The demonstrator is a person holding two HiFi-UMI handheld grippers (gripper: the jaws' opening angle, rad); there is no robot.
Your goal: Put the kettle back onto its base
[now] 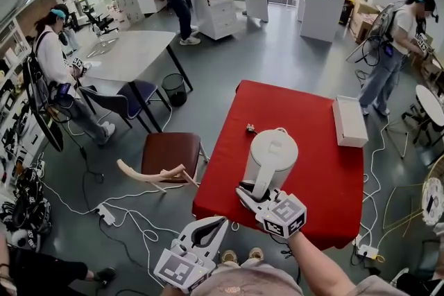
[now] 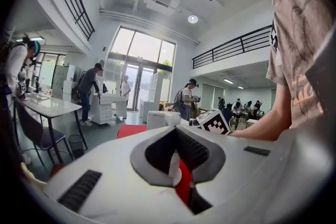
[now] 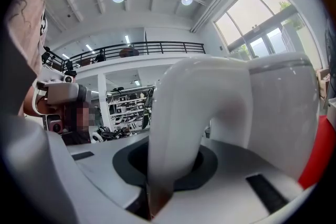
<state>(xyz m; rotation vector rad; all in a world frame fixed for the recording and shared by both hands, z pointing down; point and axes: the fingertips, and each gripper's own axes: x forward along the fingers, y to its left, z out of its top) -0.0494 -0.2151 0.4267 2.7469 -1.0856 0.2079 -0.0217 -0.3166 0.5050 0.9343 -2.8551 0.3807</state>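
White kettle (image 1: pixel 270 156) is pinched by its handle in the right claw (image 1: pixel 251 193); its base is unseen below that claw, so an off-centre lowering could tip it. Left claw (image 1: pixel 220 222) is pressed together, empty.

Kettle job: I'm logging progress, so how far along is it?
Done: right gripper is shut on the kettle handle. In hand: kettle upright over the table. To do: seating and release; no base shows, so whether it is seated I cannot tell.
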